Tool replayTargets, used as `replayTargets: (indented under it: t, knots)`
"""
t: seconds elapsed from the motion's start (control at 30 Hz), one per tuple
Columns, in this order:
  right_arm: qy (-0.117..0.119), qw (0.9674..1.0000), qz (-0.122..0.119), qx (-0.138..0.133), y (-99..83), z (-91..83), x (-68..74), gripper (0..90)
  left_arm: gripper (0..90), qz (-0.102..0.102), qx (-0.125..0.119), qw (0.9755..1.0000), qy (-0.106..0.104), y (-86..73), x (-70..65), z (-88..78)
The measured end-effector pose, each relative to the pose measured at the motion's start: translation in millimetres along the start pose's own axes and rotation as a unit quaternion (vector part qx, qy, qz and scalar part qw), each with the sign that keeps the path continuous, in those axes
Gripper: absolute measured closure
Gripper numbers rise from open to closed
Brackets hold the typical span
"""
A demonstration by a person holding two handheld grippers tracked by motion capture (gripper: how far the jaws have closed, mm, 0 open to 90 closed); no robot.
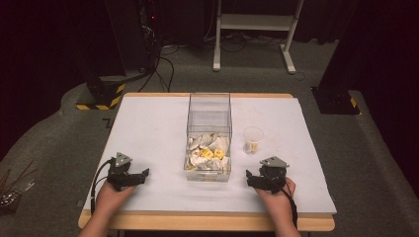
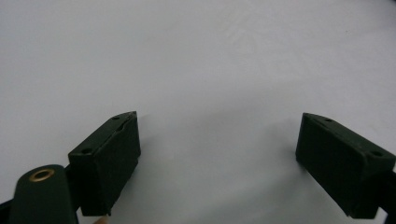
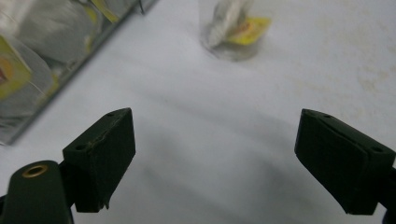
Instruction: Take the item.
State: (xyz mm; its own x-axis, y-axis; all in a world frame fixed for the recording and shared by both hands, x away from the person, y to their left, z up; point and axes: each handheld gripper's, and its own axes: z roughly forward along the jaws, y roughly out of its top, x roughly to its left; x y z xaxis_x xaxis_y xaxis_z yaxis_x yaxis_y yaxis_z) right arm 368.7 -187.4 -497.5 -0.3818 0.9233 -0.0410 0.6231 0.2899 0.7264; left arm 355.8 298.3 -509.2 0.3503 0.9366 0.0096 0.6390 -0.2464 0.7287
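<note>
A clear plastic box [image 1: 209, 133] stands at the table's middle, its near end filled with white tea bags with yellow tags [image 1: 207, 154]. Right of it is a clear plastic cup [image 1: 253, 139] holding a tea bag with a yellow tag. My left gripper [image 1: 133, 177] rests on the white table near the front left, open, with bare table between its jaws [image 2: 219, 144]. My right gripper [image 1: 257, 178] sits near the front right, open and holding nothing [image 3: 215, 140]. In the right gripper view, the cup [image 3: 233, 28] lies ahead and the box [image 3: 42, 51] is at the left.
The white table surface [image 1: 148, 128] has a wooden edge at the front. Beyond the table are a white desk frame [image 1: 254, 29], black stands with yellow-black striped bases [image 1: 101, 96], and cables on the grey floor.
</note>
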Motion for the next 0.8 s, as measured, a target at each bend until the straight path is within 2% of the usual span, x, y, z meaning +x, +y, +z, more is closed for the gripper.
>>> replayTargets:
  t: [0.07, 0.1, 0.33, 0.8]
  knots:
    - [-0.002, 1.0, 0.002, 0.005, -1.9, 0.9, -1.4, 12.2, 13.9, 0.0, 0.0, 1.0, 0.0, 0.0, 0.0, 0.0]
    - [-0.002, 0.9998, 0.01, 0.017, -6.0, 3.6, -4.3, 11.9, 13.9, 0.0, 0.001, 1.0, 0.0, 0.0, 0.0, -0.2]
    - [0.002, 0.9998, 0.015, 0.016, -7.0, 3.6, -5.0, 11.8, 14.0, -0.002, -0.001, 1.0, 0.0, -0.1, -0.2, 0.1]
    - [-0.003, 0.9999, 0.01, 0.01, -7.8, 3.3, -3.7, 12.7, 14.0, -0.001, -0.001, 1.0, 0.0, 0.0, -0.2, 0.2]
